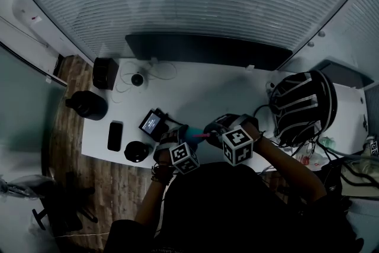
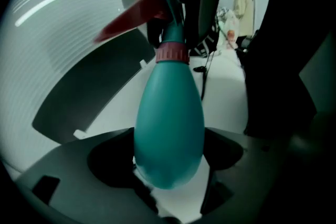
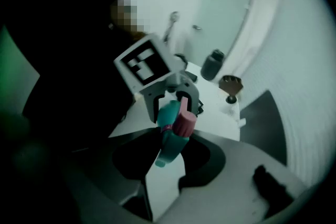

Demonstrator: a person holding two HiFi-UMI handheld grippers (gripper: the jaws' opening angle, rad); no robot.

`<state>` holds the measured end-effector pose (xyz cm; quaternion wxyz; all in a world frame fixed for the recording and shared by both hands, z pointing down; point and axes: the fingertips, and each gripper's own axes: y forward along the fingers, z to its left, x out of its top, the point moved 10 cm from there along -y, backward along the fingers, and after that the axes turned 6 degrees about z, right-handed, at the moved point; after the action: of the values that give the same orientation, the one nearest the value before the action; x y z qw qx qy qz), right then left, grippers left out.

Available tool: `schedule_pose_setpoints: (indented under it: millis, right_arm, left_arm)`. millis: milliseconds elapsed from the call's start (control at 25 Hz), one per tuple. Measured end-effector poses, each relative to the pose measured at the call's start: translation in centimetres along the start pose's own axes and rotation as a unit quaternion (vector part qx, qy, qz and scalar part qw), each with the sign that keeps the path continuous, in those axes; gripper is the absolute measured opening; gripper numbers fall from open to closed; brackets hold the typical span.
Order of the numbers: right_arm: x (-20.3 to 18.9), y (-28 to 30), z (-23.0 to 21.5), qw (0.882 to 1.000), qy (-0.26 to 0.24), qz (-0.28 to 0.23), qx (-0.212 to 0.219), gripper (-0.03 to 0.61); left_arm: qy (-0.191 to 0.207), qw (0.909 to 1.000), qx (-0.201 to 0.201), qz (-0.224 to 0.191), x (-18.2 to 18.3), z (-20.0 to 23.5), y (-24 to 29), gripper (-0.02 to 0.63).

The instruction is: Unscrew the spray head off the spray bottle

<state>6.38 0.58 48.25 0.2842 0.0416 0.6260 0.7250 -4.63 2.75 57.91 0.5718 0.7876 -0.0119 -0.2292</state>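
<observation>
Head view: bottle (image 1: 192, 139) is in the air over the table's (image 1: 201, 89) near edge, roughly midway along, slung between both claws. Left claw (image 1: 179, 134) has the body, right claw (image 1: 212, 129) has the spray head (image 1: 203, 135).

Left gripper view: left claw is clamped on the fat teal body, base toward the camera. Pink collar (image 2: 172, 53) is seated on the neck.

Right gripper view: right claw is pinching the spray head's teal upper part, above the collar.

Risks, my read:
- The round, slick body could spin in the left claw instead of the thread breaking loose.
- Torque applied above the collar could slip or crack the trigger.
- Once the head is free, the bottle could drop near the phone (image 1: 115, 135).

Count: 1 bottle, 1 spray head, 1 collar, 2 claws, 1 phone.
</observation>
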Motion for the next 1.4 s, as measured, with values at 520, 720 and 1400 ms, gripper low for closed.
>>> schedule_pose_setpoints:
  millis: [520, 720, 1400]
  right_arm:
    - [-1.3, -4.8, -0.2, 0.991, 0.074, -0.081, -0.073, 0.134]
    - [-6.6, -3.5, -1.5, 0.811, 0.502, -0.294, 0.068, 0.152]
    - [-5.9, 2.4, 0.2, 0.866, 0.467, -0.148, 0.097, 0.116]
  left_arm:
    - [-0.105, 0.9801, -0.048, -0.162, -2.3, 0.7, 0.8, 0.390]
    - [-0.049, 0.9837, 0.167, -0.044, -2.4, 1.4, -0.3, 0.390]
    - [0.023, 0.9946, 0.101, -0.008, 0.0, -0.7, 1.2, 0.390]
